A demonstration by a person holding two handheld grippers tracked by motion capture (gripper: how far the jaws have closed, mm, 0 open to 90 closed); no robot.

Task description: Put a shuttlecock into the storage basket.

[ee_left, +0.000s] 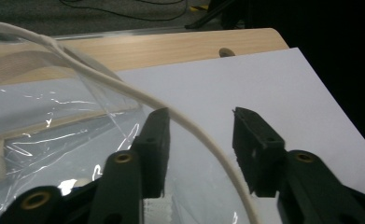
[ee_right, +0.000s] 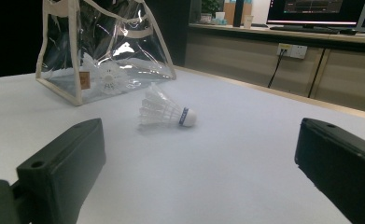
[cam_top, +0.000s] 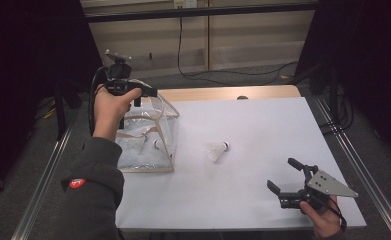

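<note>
The shuttlecock [cam_top: 217, 150] lying on the white table [cam_top: 263, 200] between the clear bag [cam_top: 148, 135] and my right gripper [cam_top: 288, 176], whose jaws stand apart and empty, looks featherlight and crushable, so I judge its firm cork nose the place to pinch.

**Dim room, bright tabletop**

Light falls from above onto the white table [cam_top: 263, 135], while the surroundings sink into near-black. Glare streaks the clear plastic bag [ee_right: 105, 51]. The left gripper view is soft; in the right gripper view, the nearest parts blur and the shuttlecock [ee_right: 166, 113] stays sharp.
</note>
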